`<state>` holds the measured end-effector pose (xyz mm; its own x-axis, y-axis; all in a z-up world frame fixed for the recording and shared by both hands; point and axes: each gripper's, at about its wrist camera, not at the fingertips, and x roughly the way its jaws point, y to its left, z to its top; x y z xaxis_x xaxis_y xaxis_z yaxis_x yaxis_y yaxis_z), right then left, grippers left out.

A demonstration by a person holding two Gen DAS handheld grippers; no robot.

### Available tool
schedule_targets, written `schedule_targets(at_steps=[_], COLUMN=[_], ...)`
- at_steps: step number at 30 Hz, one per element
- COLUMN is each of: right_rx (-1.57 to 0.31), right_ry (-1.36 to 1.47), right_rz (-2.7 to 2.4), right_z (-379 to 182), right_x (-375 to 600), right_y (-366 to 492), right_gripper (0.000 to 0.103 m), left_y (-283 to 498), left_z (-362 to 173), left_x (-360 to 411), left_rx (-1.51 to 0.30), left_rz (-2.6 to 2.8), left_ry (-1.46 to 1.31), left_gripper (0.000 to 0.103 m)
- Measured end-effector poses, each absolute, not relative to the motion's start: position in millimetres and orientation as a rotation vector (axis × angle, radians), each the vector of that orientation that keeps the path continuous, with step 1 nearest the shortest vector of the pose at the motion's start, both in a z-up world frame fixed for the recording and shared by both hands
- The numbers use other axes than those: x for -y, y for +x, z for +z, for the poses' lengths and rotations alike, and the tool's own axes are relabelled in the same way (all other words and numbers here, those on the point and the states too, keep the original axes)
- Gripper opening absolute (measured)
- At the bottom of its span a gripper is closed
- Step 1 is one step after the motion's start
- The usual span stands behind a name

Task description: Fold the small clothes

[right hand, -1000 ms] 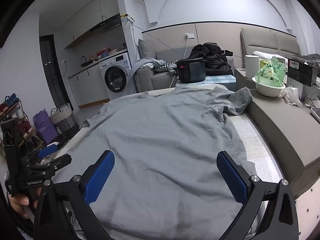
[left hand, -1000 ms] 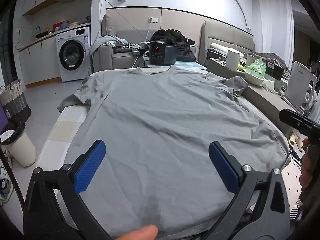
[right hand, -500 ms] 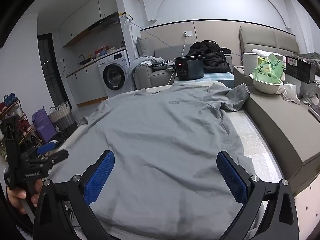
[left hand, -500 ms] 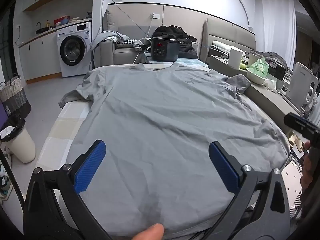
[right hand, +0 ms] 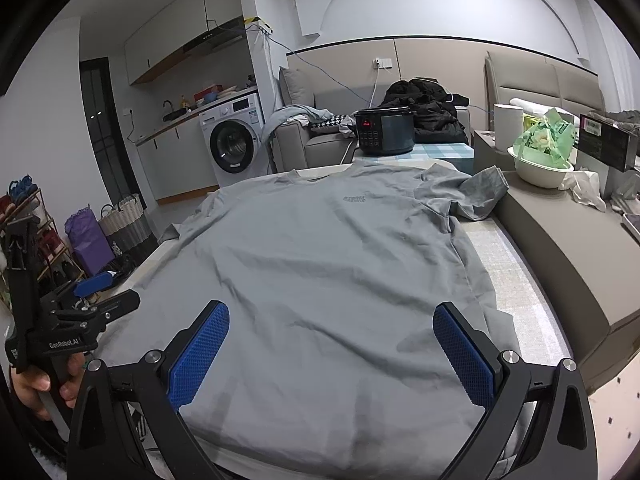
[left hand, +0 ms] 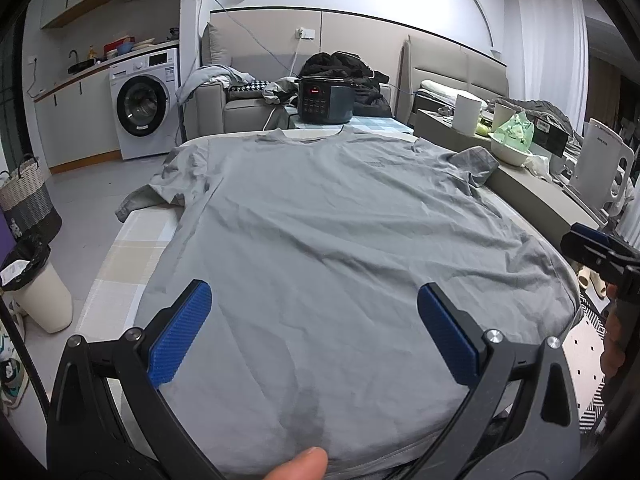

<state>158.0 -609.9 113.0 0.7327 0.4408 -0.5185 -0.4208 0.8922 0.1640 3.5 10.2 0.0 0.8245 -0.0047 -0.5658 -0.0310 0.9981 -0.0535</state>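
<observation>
Grey T-shirt (left hand: 340, 240) lies flat, softly creased, on checked table (left hand: 128, 256).

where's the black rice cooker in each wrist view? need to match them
Left wrist: rice cooker sits at top centre, just beyond the collar of the grey T-shirt, between the open left tongs.
Right wrist: rice cooker sits upper centre, slightly right, beyond the T-shirt's collar.
Shared landmark: the white washing machine, left of the cooker in both views.
</observation>
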Motion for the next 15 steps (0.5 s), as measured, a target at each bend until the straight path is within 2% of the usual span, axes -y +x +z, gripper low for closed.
schedule_targets(at_steps=[15], right_rx=[-0.585], right_ry=[0.034], right_rz=[0.476], right_z=[113.0], right_x=[608.5], right_y=[157.9], right_gripper=[0.103], left_y=[3.6], left_z=[-1.4], left_x=[-5.4], left_rx=[-0.602], left_rz=[0.009], left_ry=[-0.052], left_gripper=[0.102])
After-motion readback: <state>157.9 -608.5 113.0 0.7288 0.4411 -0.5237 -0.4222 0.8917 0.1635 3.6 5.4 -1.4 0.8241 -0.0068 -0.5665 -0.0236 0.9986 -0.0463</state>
